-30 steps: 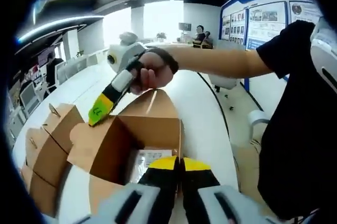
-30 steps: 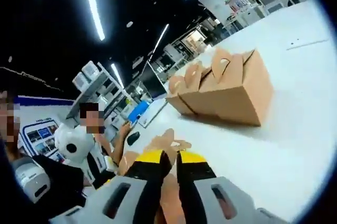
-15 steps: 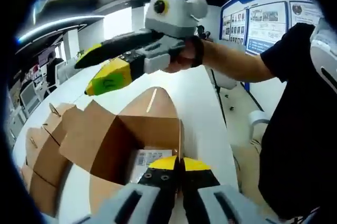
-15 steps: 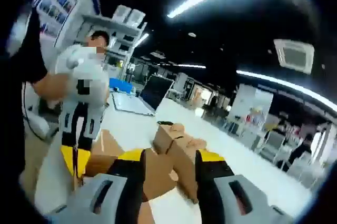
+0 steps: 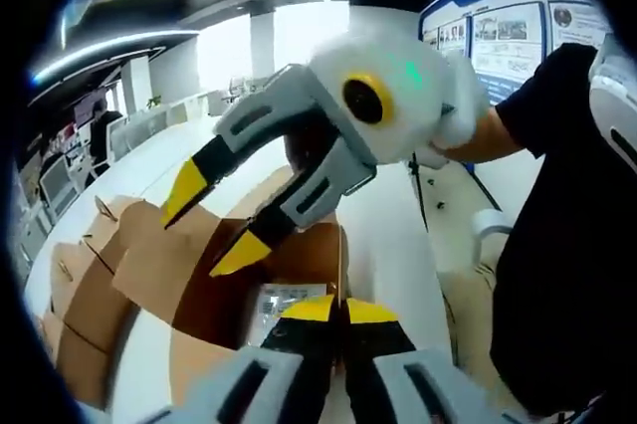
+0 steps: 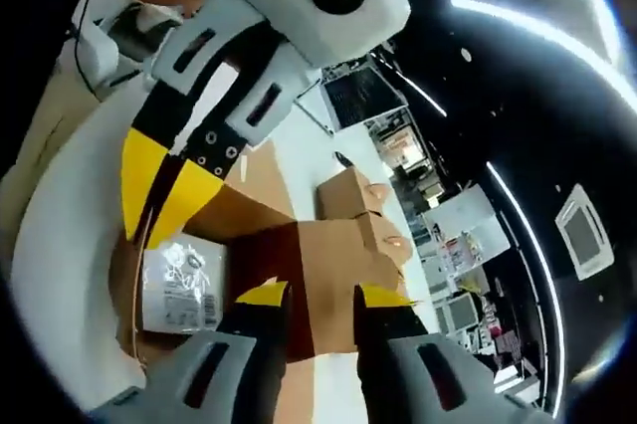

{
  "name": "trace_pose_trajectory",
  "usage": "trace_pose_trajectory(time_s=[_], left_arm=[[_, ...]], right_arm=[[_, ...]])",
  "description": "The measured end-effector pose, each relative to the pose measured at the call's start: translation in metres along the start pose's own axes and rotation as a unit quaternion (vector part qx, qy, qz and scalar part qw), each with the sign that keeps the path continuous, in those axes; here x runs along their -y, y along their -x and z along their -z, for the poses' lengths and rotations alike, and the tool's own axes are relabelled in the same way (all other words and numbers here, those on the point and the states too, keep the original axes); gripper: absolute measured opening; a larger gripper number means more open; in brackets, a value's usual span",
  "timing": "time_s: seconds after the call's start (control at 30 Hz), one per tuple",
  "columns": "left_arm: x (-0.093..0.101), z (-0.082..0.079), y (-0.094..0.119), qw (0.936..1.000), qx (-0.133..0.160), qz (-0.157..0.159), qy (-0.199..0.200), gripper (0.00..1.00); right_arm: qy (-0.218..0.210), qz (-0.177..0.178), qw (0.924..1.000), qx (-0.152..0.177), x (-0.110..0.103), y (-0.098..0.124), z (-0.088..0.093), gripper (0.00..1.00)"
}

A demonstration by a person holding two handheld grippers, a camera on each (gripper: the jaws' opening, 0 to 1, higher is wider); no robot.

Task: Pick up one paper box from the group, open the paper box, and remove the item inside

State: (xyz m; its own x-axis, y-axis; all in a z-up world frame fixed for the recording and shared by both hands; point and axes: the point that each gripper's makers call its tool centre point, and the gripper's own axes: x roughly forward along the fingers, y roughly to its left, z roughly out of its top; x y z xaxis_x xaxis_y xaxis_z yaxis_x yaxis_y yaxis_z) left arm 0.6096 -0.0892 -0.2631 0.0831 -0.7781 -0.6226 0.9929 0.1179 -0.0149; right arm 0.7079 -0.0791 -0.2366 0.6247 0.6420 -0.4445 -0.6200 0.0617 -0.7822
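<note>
An open brown paper box [image 5: 199,285] stands on the white table, flaps spread. Inside lies a white packet with a printed label [image 5: 284,300], also seen as a packet [image 6: 179,285] in the right gripper view. My left gripper [image 5: 339,311] is shut on the box's near wall; it enters the right gripper view from above as the left gripper [image 6: 149,230], clamped on the box's edge. My right gripper [image 5: 214,222] hangs open just above the box opening, its tips pointing down into it. Seen in its own view, the right gripper [image 6: 321,297] straddles a brown flap [image 6: 323,275].
Several closed brown boxes with handles [image 5: 75,285] sit to the left of the open one, and show as closed boxes [image 6: 363,205] beyond it. The white table [image 5: 388,205] runs on behind. A person in a black shirt [image 5: 557,245] stands at the right.
The right gripper has let go of the flap, opened, and swung round and down over the open box. The left gripper has kept its hold and has not moved.
</note>
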Motion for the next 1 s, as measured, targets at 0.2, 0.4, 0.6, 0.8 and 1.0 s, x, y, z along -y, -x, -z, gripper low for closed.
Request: trace_pose_trajectory(time_s=[0.2,0.4,0.6,0.8,1.0], left_arm=[[0.000,-0.001,0.000,1.0000,0.001,0.000,-0.002,0.05],[0.000,-0.001,0.001,1.0000,0.005,-0.007,-0.002,0.05],[0.000,-0.001,0.001,1.0000,0.005,-0.006,-0.002,0.05],[0.000,-0.002,0.001,0.9999,0.006,-0.008,-0.002,0.05],[0.000,-0.002,0.000,0.9999,0.006,-0.011,-0.002,0.05]], right_arm=[[-0.013,-0.047,0.9980,-0.041,-0.004,-0.006,0.007,0.27],[-0.049,-0.101,0.9919,-0.059,-0.012,-0.011,0.014,0.24],[-0.067,-0.159,0.9824,-0.071,-0.020,-0.014,0.017,0.19],[-0.066,-0.226,0.9685,-0.081,-0.029,-0.019,0.021,0.13],[-0.116,-0.319,0.9377,-0.073,-0.040,-0.018,0.021,0.06]])
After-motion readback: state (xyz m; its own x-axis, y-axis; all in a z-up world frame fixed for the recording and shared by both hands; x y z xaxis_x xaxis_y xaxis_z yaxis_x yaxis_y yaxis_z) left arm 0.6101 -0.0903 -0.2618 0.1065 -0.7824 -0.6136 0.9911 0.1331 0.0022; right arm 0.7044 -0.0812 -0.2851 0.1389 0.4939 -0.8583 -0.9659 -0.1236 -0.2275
